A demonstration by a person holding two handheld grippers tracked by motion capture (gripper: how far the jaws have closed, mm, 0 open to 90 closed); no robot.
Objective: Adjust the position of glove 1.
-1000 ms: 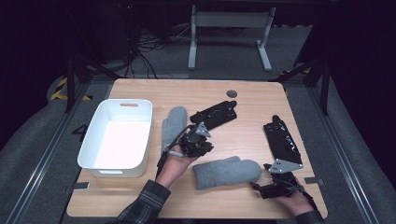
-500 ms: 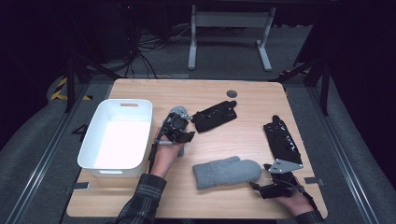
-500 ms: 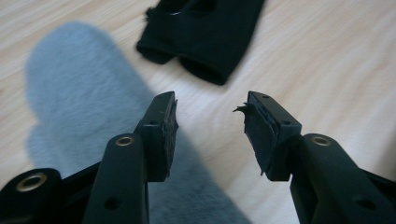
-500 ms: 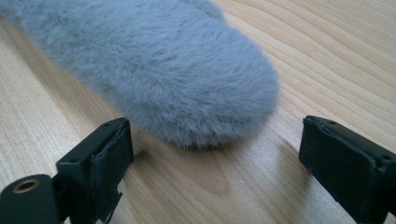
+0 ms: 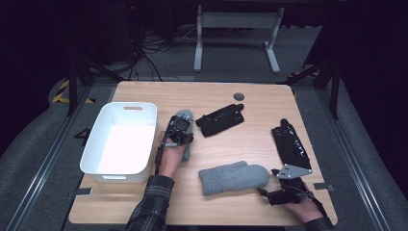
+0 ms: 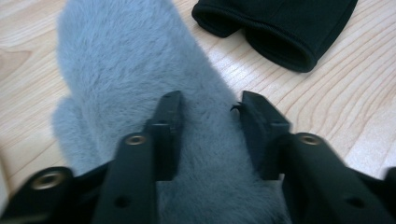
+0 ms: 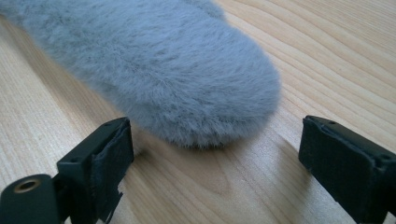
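The left gripper point(image 5: 179, 129) now sits low over the grey mitten point(image 6: 140, 70) beside the white tub point(image 5: 120, 139), having come down and forward since a second ago. Its jaws have just been closing and now pinch the fleece between them. Just right of it lies a black glove point(image 5: 220, 120). Near the table's point(image 5: 250, 98) front edge, the second grey mitten point(image 5: 233, 177) is unmoved. The right gripper point(image 5: 279, 192) keeps its place, jaws spread wide, the mitten's tip just ahead of them, untouched. Another black glove point(image 5: 291, 147) lies along the right edge.

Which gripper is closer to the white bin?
The left. The left gripper is over a grey mitten just right of the white bin; the right gripper sits far across the table by the other grey mitten.
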